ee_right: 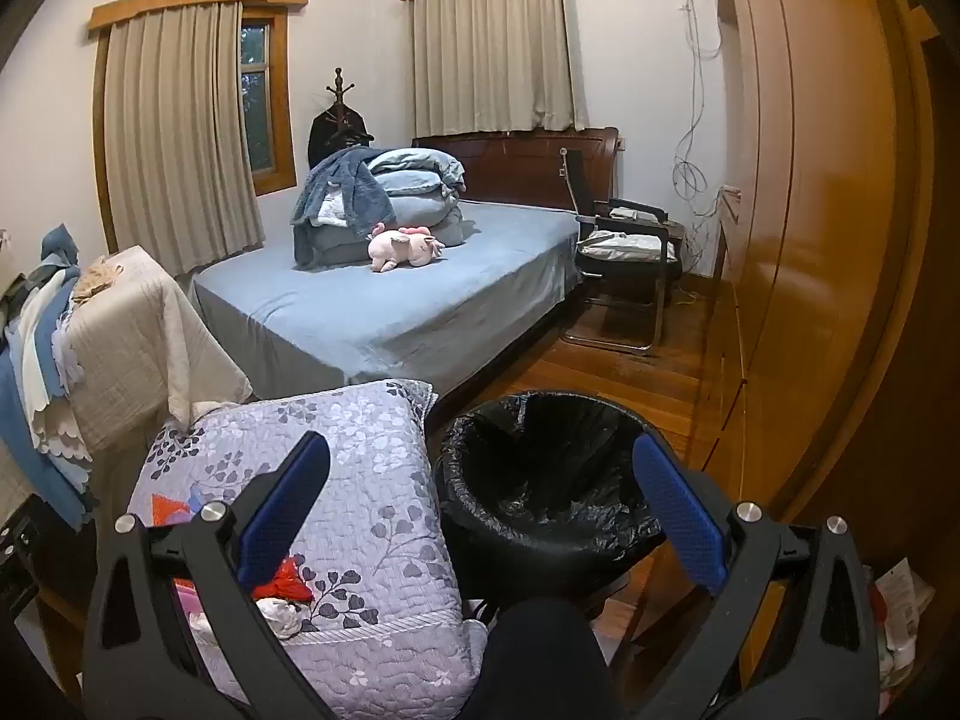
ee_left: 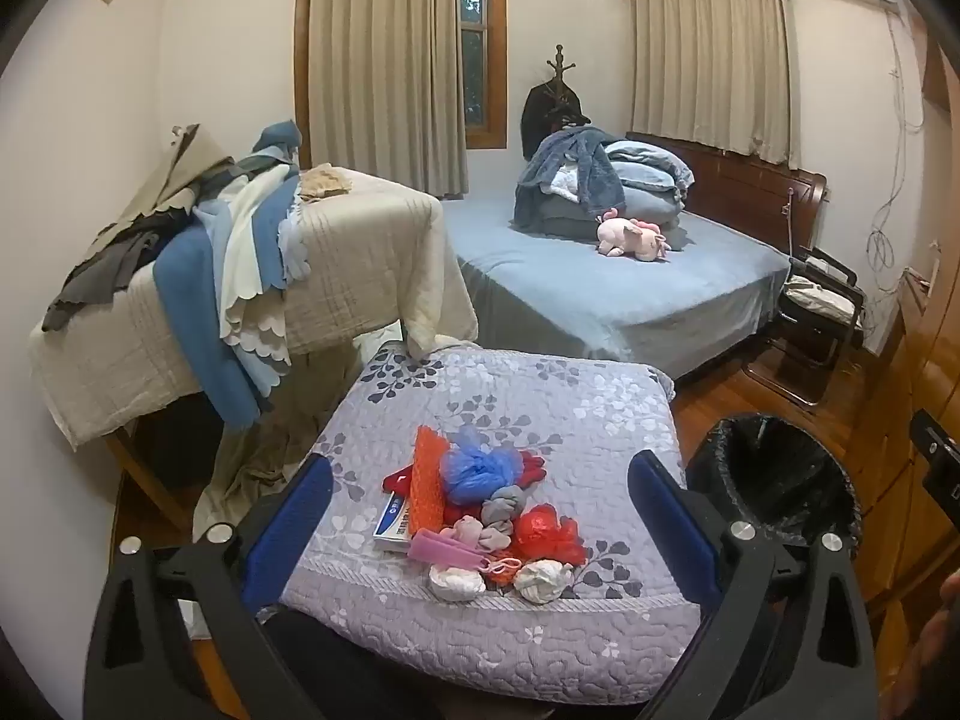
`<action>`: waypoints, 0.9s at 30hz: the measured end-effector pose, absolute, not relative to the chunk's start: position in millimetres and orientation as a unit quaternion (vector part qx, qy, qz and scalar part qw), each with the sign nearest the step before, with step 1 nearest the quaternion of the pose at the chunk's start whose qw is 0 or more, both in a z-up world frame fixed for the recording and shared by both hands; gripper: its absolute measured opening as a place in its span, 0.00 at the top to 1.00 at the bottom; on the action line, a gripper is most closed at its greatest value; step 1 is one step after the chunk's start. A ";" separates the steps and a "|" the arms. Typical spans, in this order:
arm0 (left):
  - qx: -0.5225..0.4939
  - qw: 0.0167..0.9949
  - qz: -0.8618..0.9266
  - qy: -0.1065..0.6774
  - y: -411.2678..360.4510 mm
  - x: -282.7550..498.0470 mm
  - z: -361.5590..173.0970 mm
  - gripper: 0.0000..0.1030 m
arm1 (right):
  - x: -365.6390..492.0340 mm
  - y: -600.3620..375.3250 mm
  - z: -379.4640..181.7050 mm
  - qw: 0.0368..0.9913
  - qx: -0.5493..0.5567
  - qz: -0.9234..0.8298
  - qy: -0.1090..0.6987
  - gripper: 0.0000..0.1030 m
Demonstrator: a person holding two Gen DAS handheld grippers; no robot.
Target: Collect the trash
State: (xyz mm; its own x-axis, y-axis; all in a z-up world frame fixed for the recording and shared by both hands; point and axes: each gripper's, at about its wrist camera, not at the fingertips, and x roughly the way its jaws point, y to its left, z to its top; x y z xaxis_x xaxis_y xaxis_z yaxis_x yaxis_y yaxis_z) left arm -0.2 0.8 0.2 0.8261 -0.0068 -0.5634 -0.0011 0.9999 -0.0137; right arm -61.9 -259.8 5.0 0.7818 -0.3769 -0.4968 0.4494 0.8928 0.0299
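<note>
A heap of trash (ee_left: 480, 504) lies on a lilac floral quilted cushion (ee_left: 528, 396): a blue plastic bag (ee_left: 480, 465), a red bag (ee_left: 549, 534), an orange mesh piece (ee_left: 429, 480), a pink comb (ee_left: 447, 549), a small box (ee_left: 393, 522) and crumpled white tissues (ee_left: 543, 579). My left gripper (ee_left: 480, 510) hangs open above and short of the heap, its blue pads wide to either side. A black-lined trash bin (ee_right: 540, 480) stands right of the cushion (ee_right: 360, 480). My right gripper (ee_right: 480, 504) is open over the bin's near rim, holding nothing. Its left finger hides most of the heap; the red bag (ee_right: 285, 582) and a tissue (ee_right: 285, 615) show.
A table draped in a beige quilt (ee_left: 360, 276) with piled blue and white cloths (ee_left: 240, 276) stands to the left. Behind is a bed (ee_right: 390, 300) with folded bedding and a pink plush toy (ee_right: 408, 249). A black chair (ee_right: 630, 264) and a wooden wardrobe (ee_right: 810, 240) line the right side.
</note>
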 end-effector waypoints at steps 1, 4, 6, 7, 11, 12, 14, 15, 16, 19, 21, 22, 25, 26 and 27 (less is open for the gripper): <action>-0.003 0.956 0.000 0.295 0.3 -0.2 0.2 0.06 | -61.7 -259.9 5.1 0.941 0.071 -0.219 0.247 0.05; -0.002 0.955 0.002 0.295 1.0 0.2 0.1 0.06 | -61.8 -259.7 5.5 0.941 0.070 -0.219 0.247 0.05; -0.002 0.955 0.002 0.296 2.3 0.8 -0.1 0.06 | -62.0 -258.8 5.9 0.942 0.070 -0.219 0.246 0.05; -0.003 0.955 0.003 0.296 3.0 1.0 -0.2 0.06 | -62.1 -258.0 6.1 0.942 0.069 -0.219 0.246 0.05; 0.003 0.956 0.002 0.294 -0.3 -0.8 0.5 0.06 | -60.8 -263.6 4.5 0.941 0.077 -0.217 0.249 0.05; 0.003 0.956 0.002 0.294 -0.1 -0.9 0.6 0.06 | -60.9 -262.8 5.0 0.941 0.077 -0.216 0.250 0.05; 0.002 0.955 0.002 0.295 -0.5 -0.1 0.0 0.06 | -61.2 -261.5 3.9 0.941 0.076 -0.217 0.249 0.05; 0.003 0.955 0.002 0.296 -0.5 -0.1 -0.1 0.06 | -61.4 -260.8 2.7 0.941 0.076 -0.217 0.249 0.05; 0.002 0.955 0.002 0.296 -0.5 -0.3 -0.1 0.06 | -61.3 -260.7 2.9 0.941 0.076 -0.216 0.249 0.05; 0.003 0.955 0.002 0.295 -0.4 -0.2 0.0 0.06 | -61.0 -259.4 3.4 0.941 0.076 -0.216 0.250 0.05; 0.002 0.955 0.002 0.295 -0.3 -0.2 0.1 0.06 | -61.5 -259.2 4.1 0.941 0.076 -0.217 0.249 0.05; 0.002 0.955 0.002 0.295 -0.1 -0.3 0.2 0.06 | -61.4 -259.1 4.0 0.941 0.076 -0.217 0.249 0.05; 0.003 0.955 0.002 0.296 -0.6 -0.1 -0.1 0.06 | -61.4 -259.3 4.8 0.941 0.077 -0.217 0.250 0.05; 0.003 0.955 0.002 0.295 -0.6 -0.2 -0.1 0.06 | -59.6 -257.9 3.7 0.941 0.077 -0.217 0.250 0.05; 0.003 0.955 0.002 0.295 -0.6 -0.4 -0.1 0.06 | -59.5 -258.0 4.0 0.941 0.076 -0.216 0.250 0.05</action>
